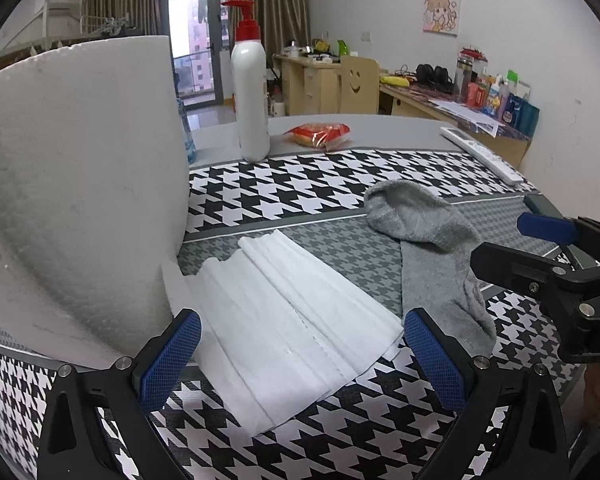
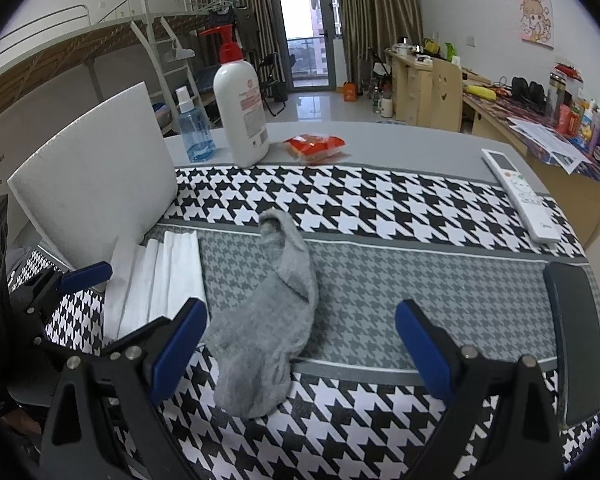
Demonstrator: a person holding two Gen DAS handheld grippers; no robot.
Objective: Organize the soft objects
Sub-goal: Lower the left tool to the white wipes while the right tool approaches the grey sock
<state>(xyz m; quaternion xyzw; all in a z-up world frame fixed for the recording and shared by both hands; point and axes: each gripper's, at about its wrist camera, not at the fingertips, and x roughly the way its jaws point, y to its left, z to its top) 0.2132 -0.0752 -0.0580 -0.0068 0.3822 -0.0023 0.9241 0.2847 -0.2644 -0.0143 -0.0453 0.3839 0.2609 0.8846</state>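
Grey sock toe behind right claw

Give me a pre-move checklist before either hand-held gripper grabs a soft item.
1. Left hand-held gripper open: ok.
2. Right hand-held gripper open: ok.
3. Folded white cloth lies between the left fingers: ok.
4. Grey sock centred between the right fingers: not ok, it sits toward the left finger.
5. Sock and cloth apart: cannot tell, their edges meet or overlap in the left wrist view.
6. White foam board clear of the cloth: not ok, it stands right against it.
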